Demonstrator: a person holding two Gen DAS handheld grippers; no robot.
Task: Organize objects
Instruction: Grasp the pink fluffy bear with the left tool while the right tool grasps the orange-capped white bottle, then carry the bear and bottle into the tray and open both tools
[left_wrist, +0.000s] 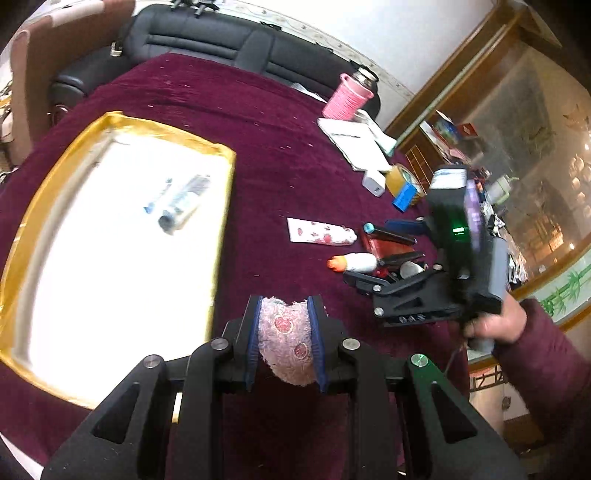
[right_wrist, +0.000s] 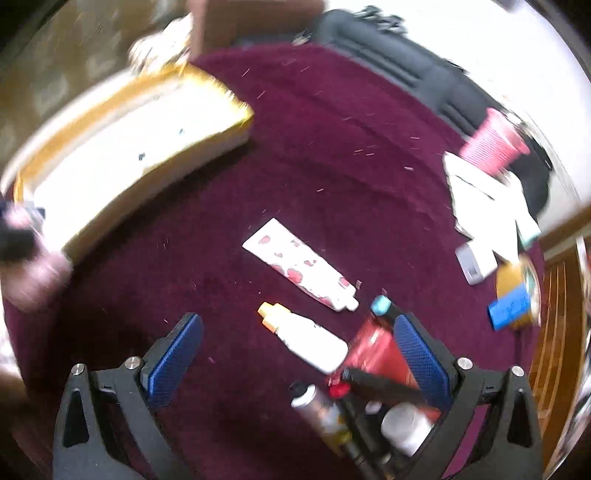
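1. The left gripper (left_wrist: 284, 332) is clenched on a pink patterned pouch (left_wrist: 286, 341), held above the maroon tablecloth (left_wrist: 258, 122) just beside the gold-rimmed tray (left_wrist: 122, 122).
2. Two tubes (left_wrist: 181, 201) lie inside that tray.
3. The right gripper (right_wrist: 295, 354) is released, its blue pads spread wide, well apart from the tray.
4. Between its jaws lies a white bottle with an orange cap (right_wrist: 306, 339).
5. A white tube with red spots (right_wrist: 299, 269) lies between that bottle and the tray.
6. A pink cup (left_wrist: 345, 98) stands far from the tray.
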